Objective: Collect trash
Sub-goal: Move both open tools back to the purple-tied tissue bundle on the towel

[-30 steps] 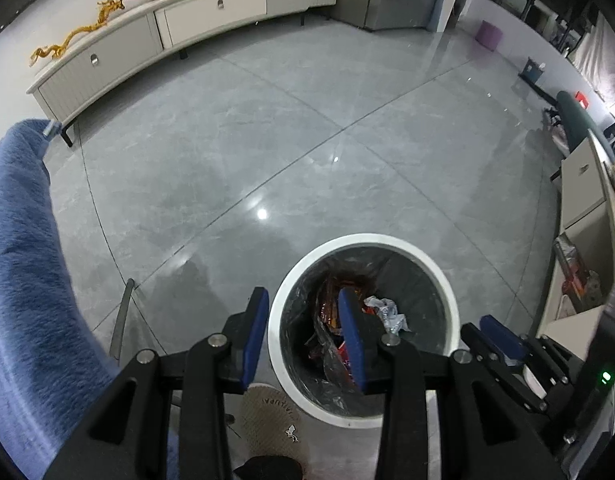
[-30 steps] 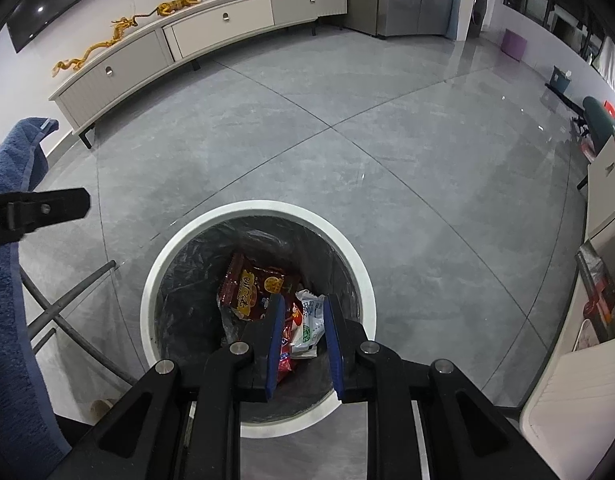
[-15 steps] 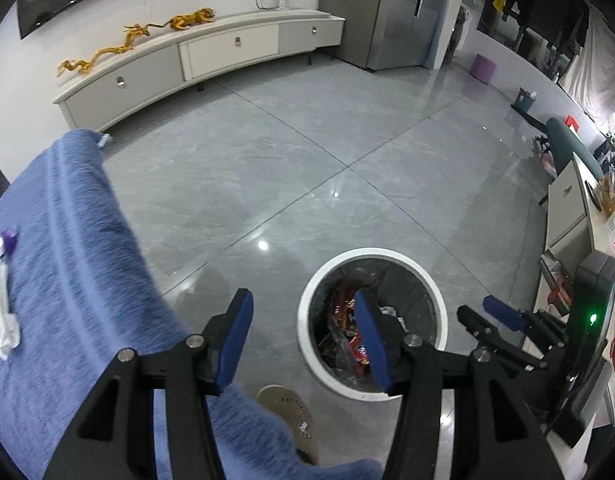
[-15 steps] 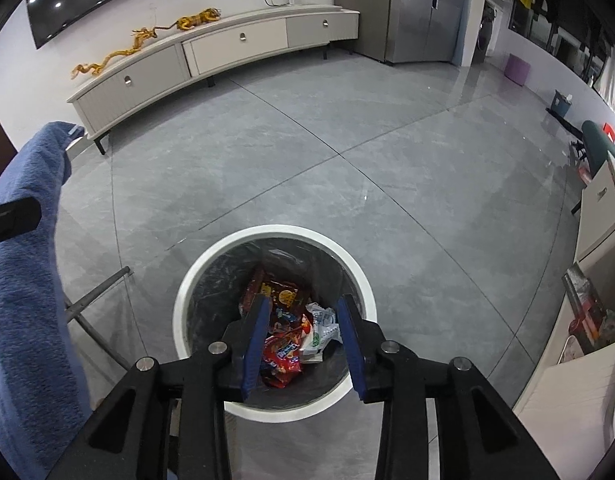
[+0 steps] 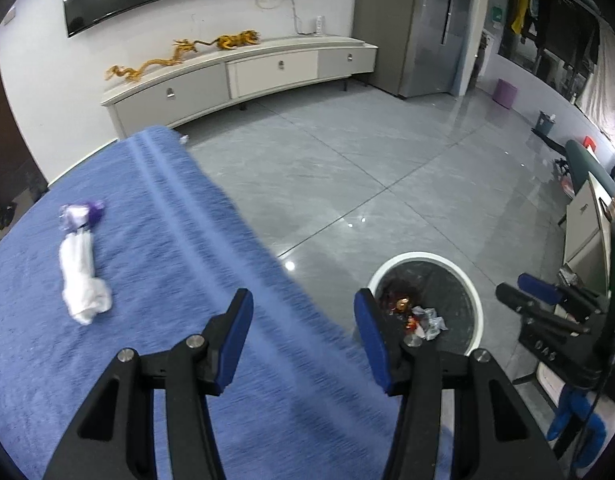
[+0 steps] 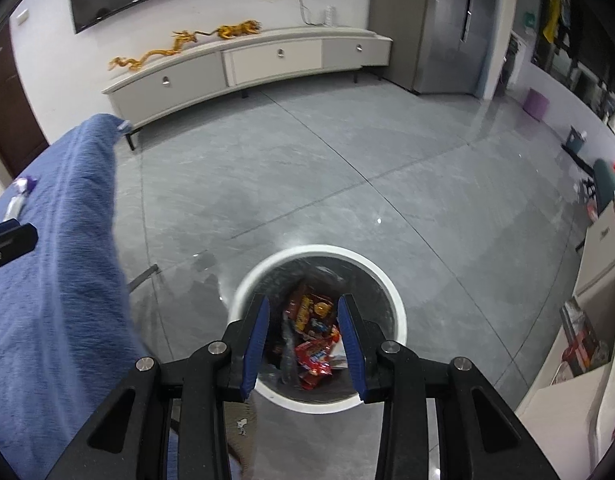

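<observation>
A white-rimmed trash bin (image 5: 473,292) (image 6: 319,250) with a black liner stands on the grey floor, holding red snack wrappers (image 6: 311,336) and crumpled paper (image 5: 427,320). My right gripper (image 6: 303,320) hangs above the bin, open, with nothing between its blue pads. My left gripper (image 5: 303,320) is open and empty over the edge of a blue cloth-covered surface (image 5: 147,240) (image 6: 59,240). On that cloth, to the far left, lie a white crumpled tissue (image 5: 81,276) and a purple wrapper (image 5: 81,214) (image 6: 23,186). The right gripper (image 5: 547,292) also shows beside the bin.
A long low cabinet (image 5: 247,76) (image 6: 267,64) with golden dragon figures runs along the back wall under a television. A white desk (image 6: 599,280) with clutter stands at the right. A metal leg (image 6: 141,276) slants down beneath the cloth. Grey tiled floor (image 5: 347,168) lies between.
Both grippers rose away from the bin and their jaws widened. The left one swung left over the blue cloth, bringing the tissue and purple wrapper into view.
</observation>
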Demonstrator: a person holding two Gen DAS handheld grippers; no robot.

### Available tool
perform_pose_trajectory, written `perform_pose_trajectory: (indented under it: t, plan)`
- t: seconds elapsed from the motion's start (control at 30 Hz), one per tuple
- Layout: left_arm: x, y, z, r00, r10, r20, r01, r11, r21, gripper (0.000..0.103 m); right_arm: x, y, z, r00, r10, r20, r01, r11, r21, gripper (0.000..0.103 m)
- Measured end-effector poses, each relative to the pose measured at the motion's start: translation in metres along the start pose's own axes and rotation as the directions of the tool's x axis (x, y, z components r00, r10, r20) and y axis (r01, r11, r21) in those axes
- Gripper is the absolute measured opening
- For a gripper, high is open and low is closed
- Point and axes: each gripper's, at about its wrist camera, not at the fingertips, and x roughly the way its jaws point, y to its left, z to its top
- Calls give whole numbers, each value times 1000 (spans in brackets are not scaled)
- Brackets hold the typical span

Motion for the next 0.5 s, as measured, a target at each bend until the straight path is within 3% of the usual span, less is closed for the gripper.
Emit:
perform_pose_trajectory:
  t: [0.5]
  plan:
    - [-34,107,-36,997,74,26,-71,992,-106,51,-29,122,27,990,141,10,-136,972,-194,34]
